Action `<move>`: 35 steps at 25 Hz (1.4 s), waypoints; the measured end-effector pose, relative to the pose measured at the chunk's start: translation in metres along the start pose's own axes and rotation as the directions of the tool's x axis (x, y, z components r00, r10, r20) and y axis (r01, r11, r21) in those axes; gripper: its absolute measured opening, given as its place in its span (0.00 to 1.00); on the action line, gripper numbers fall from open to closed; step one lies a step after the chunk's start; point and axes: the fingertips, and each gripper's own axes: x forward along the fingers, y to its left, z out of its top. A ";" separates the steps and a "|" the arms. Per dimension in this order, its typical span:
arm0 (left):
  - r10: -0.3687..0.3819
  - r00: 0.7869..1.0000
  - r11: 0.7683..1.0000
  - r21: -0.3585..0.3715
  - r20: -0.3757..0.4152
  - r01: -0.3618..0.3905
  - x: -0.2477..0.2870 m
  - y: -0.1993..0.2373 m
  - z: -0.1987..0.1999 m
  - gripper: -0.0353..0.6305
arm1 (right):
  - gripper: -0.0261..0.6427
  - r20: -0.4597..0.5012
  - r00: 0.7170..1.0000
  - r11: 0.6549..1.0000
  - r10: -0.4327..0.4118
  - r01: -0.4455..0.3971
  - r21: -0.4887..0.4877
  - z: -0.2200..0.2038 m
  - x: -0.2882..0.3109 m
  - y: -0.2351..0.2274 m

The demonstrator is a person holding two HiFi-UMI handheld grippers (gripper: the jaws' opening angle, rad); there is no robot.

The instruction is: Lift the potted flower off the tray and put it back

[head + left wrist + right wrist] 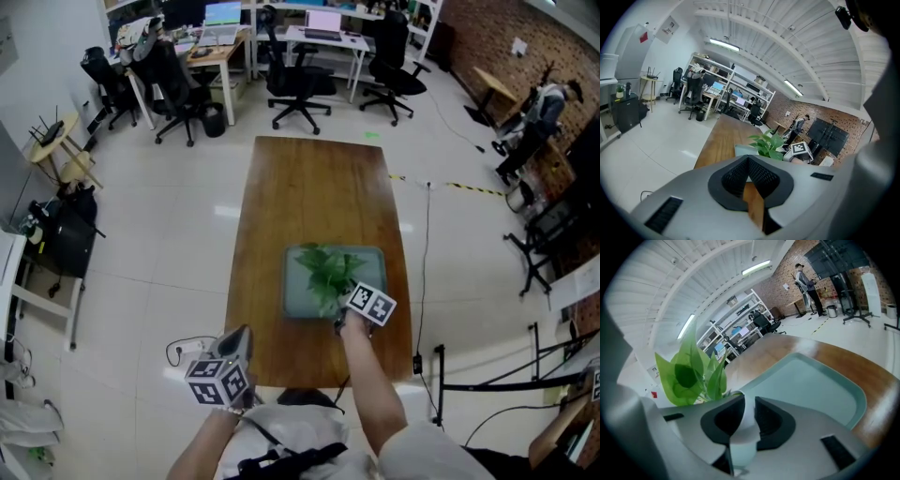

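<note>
- Right gripper: jaws clamped on the white pot of the potted flower. Both pads sit against the pot wall, with the rim between them.
- Head view: right gripper reaches in from the near side of the tray, with its marker cube just above the tray's near-right edge.
- Potted flower: over the tray, toward its near-right part. The leaves spread across the tray's middle.
- Can't tell whether the pot base is resting on the tray or just off it, as the gripper body blocks that.
- The tray floor beyond the pot is bare grey-green.
- Left gripper: pads together at the tips, nothing between them. Only table wood shows through the gap further back.
- Left gripper is at the near-left corner of the table, well apart from the tray and plant and pointing toward them.
- The tray lies on the near half of the table.
</note>
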 end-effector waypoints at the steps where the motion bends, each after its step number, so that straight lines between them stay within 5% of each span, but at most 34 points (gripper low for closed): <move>1: 0.000 1.000 1.000 -0.001 -0.001 0.000 0.000 0.000 0.000 0.05 | 0.19 0.004 1.000 1.000 -0.004 0.004 0.001 0.001 0.000 0.001; 11: -0.056 0.998 0.998 0.024 -0.034 0.057 -0.004 -0.005 -0.009 0.05 | 0.21 0.119 0.992 0.999 -0.039 0.034 0.042 0.024 -0.048 -0.017; 18: -0.134 0.989 0.989 0.054 -0.062 0.138 -0.013 -0.018 -0.014 0.05 | 0.07 0.178 0.984 0.995 0.011 0.008 -0.104 0.021 -0.118 0.012; 35: -0.295 0.949 0.934 0.177 -0.111 0.311 -0.041 -0.057 -0.024 0.05 | 0.04 0.159 0.987 0.958 0.019 0.028 -0.286 -0.089 -0.221 0.088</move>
